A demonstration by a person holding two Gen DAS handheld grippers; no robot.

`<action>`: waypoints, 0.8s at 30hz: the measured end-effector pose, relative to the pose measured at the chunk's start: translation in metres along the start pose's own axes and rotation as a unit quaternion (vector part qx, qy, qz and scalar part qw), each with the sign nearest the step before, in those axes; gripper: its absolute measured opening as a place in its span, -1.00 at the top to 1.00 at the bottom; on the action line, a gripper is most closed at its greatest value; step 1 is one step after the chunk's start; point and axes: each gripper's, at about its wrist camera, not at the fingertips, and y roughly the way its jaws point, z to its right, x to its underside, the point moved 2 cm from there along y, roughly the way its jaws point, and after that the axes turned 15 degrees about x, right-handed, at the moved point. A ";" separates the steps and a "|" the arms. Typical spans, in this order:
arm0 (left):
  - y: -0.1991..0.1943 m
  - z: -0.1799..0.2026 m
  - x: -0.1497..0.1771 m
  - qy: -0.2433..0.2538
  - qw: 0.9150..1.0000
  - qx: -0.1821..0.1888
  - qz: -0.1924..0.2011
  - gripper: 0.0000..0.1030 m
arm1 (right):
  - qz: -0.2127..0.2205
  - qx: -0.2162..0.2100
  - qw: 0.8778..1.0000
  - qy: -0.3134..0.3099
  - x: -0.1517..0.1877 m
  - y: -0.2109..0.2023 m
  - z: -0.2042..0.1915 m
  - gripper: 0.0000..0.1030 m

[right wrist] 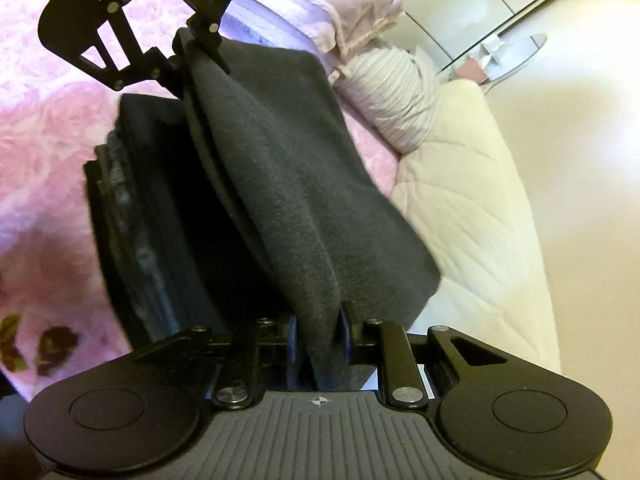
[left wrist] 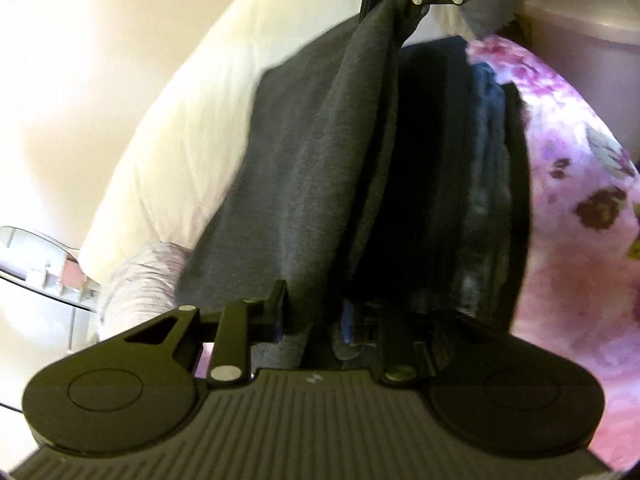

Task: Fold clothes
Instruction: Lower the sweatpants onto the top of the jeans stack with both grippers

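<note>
Pink floral bedspread (right wrist: 48, 128), white quilt (right wrist: 472, 208), seemingly bedroom.

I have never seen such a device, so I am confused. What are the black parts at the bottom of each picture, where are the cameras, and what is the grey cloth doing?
Each picture comes from a camera fixed on a hand-held gripper, looking forward along its two fingers. A person carries one gripper in each hand; there is no robot arm.

One picture is from the left gripper, the other from the right gripper. Each also shows the other gripper at its top edge.

Both are closed on the grey garment, stretched between them above a bed. Beneath it lies a stack of dark folded clothes on a pink floral cover. A cream quilt and a pale striped bundle lie beside them.
</note>
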 end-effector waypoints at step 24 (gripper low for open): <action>-0.044 -0.085 0.056 -0.283 0.950 0.064 0.118 0.30 | -0.134 -0.015 0.970 0.203 -0.001 -0.031 0.057 0.26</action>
